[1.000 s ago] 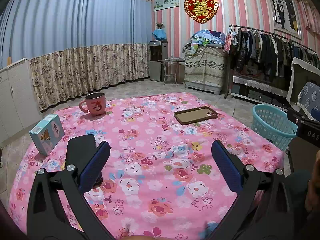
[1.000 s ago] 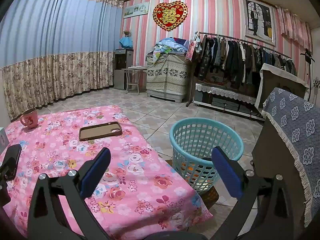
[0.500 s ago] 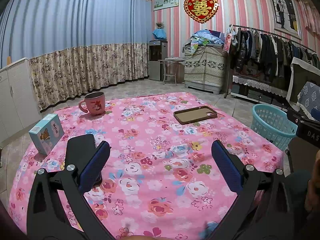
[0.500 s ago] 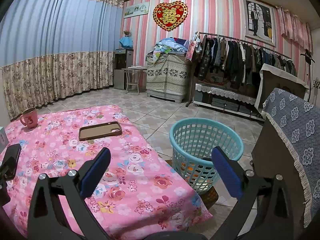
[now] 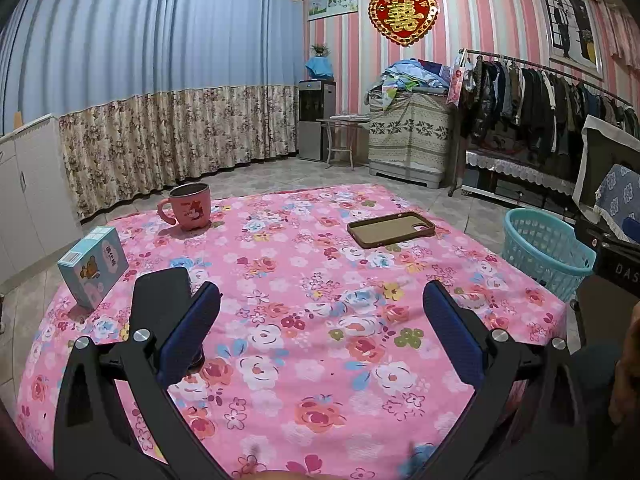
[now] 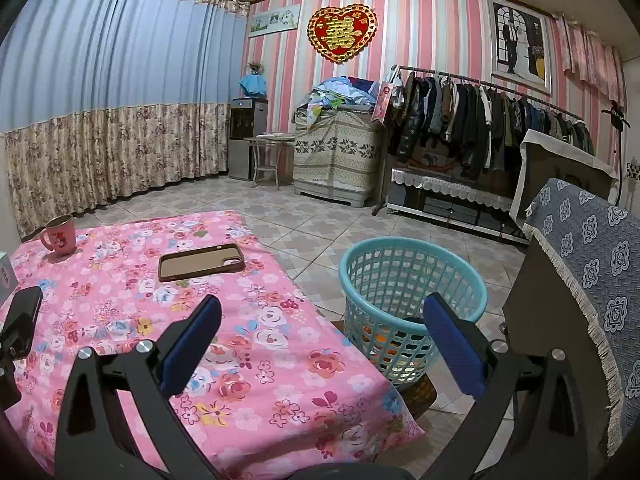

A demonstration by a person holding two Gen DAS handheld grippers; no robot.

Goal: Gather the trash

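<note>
A turquoise plastic basket (image 6: 412, 304) stands on the floor right of the table with orange and other items at its bottom; it also shows in the left wrist view (image 5: 544, 252). My left gripper (image 5: 320, 332) is open and empty above the pink floral tablecloth (image 5: 304, 320). My right gripper (image 6: 320, 340) is open and empty over the table's right edge, its right finger in front of the basket. No loose trash shows on the cloth.
On the table are a pink mug (image 5: 189, 207), a light blue carton (image 5: 93, 266), a brown phone case (image 5: 391, 229) and a black phone (image 5: 161, 300) beside my left finger. A cloth-covered chair (image 6: 580, 280) stands right of the basket. Clothes rack along the far wall.
</note>
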